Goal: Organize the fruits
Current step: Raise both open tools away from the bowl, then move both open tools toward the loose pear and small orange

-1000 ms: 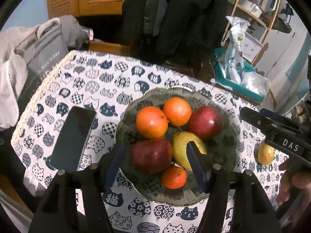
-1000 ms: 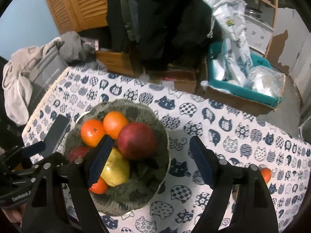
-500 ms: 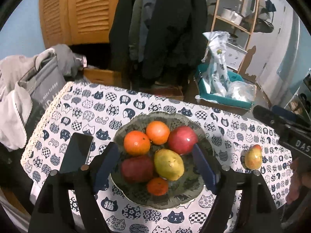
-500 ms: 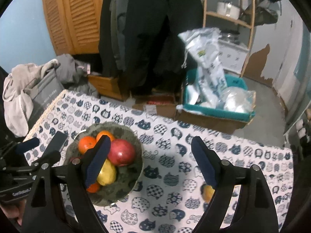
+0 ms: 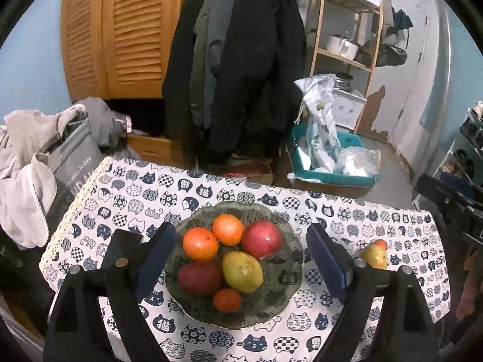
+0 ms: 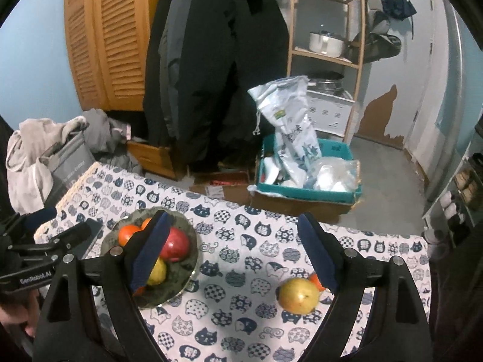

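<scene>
A glass bowl on the cat-print tablecloth holds two oranges, a red apple, a darker red apple, a yellow pear and a small tangerine. My left gripper hovers above the bowl, its jaws opening, nothing between the pads. A yellow-red fruit lies loose on the cloth with a small tangerine behind it, right of the bowl. Above the cloth between them, my right gripper stands open and empty.
A black phone lies left of the bowl. Beyond the table's far edge are hanging coats, a teal box of bags, a wooden shelf and piled clothes. A hand holds the left gripper.
Both grippers have risen and drawn back from the bowl. The left jaws have widened away from the fruit they flanked. The right view has swung right, showing the loose yellow fruit.
</scene>
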